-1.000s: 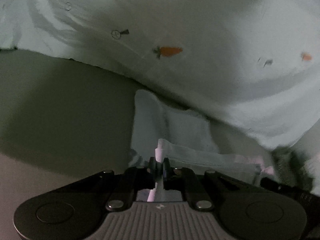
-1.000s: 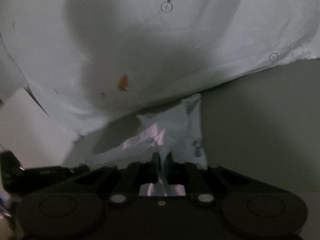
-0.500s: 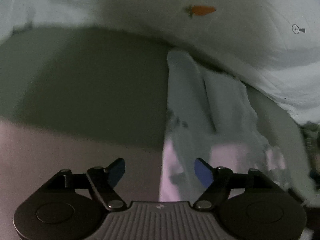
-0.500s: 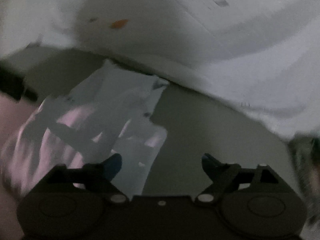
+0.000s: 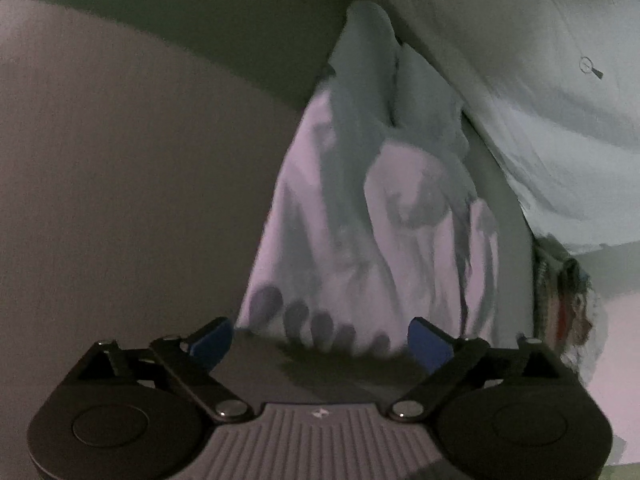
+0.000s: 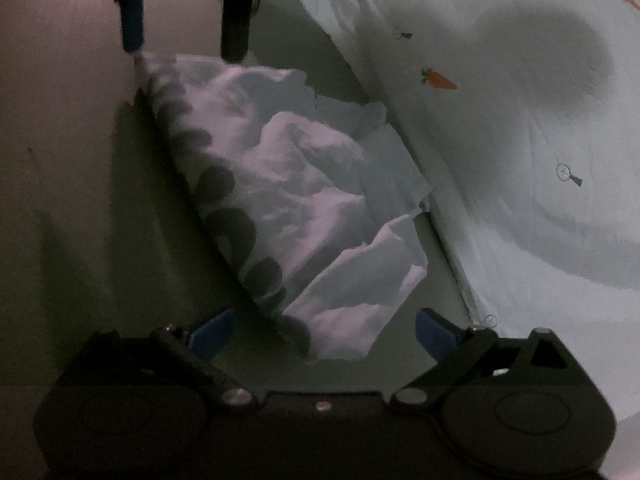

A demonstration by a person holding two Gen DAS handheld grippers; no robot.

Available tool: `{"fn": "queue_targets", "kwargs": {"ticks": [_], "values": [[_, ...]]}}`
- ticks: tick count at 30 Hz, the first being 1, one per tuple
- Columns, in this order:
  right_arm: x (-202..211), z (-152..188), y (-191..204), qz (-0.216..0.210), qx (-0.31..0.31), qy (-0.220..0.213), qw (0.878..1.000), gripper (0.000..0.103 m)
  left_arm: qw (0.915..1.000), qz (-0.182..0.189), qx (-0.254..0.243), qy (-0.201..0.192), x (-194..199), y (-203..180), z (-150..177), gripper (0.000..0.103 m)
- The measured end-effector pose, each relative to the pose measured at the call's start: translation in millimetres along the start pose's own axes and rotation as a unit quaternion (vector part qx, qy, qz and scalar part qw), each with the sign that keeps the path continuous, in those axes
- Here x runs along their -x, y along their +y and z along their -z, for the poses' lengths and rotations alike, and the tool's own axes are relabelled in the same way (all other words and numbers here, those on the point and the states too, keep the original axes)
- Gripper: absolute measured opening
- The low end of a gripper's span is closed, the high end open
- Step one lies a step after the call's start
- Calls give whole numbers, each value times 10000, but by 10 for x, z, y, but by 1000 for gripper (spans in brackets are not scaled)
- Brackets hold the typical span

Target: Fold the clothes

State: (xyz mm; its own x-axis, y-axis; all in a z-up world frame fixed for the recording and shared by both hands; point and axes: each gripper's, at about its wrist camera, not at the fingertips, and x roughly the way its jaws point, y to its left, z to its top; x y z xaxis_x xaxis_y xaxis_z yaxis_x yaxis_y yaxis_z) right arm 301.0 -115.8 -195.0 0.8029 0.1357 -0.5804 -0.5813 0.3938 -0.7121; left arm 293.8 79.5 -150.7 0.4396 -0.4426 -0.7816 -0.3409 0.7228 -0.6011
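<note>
Right wrist view, big sheet: a pale blue bed sheet with small orange carrot prints fills the far right side.
Floor: a dull grey-brown flat surface lies under everything.
Clothing: a crumpled pale white-and-lilac cloth garment with a row of dark round spots along one edge lies on the flat surface, just beside the sheet.
Long way: the garment runs in a slant from the top left, by the left gripper, down to the right gripper.
Right gripper: its blue fingers have just been opening and now stand wide apart; the spotted end lies between them, not pinched.
Left gripper: in its own view the left gripper has also just been opening and is let go; the spotted edge sits between its fingers.
Nearer hand: each is at one end, so neither looks nearer.
Only one view shows: the right wrist view shows both ends at once; the left wrist view shows a dark knitted thing, too blurry to name.
</note>
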Motion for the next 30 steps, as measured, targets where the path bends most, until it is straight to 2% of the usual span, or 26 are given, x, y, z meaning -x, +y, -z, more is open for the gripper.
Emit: {"fn": "queue_targets", "kwargs": {"ticks": [5,9,13,15,18,21,27,30], "values": [[-198,-50,-51,223,156,-48,9996,102,9985,396,105,364,-88,34,131,97],[-255,-139,-295,409,-222,-239,9986,102,9878,1250,452,809,-301,75,183,100],[-230,-186,-375,577,-257,-444,9970,102,9780,1639,913,910,-478,104,239,101],[-213,-192,-392,608,-273,-491,9966,102,9730,1823,1161,815,-565,97,220,101],[-225,-190,-458,598,-426,-515,9960,102,9556,2254,1809,571,-691,164,187,101],[-229,-203,-537,597,-630,-556,9947,102,9446,2341,2261,428,-793,217,151,101],[-231,-226,-639,656,-736,-721,9925,102,9324,2268,2808,166,-809,224,95,101],[-237,-207,-662,594,-743,-751,9926,102,9338,2190,2817,-262,-737,236,-24,96]]}}
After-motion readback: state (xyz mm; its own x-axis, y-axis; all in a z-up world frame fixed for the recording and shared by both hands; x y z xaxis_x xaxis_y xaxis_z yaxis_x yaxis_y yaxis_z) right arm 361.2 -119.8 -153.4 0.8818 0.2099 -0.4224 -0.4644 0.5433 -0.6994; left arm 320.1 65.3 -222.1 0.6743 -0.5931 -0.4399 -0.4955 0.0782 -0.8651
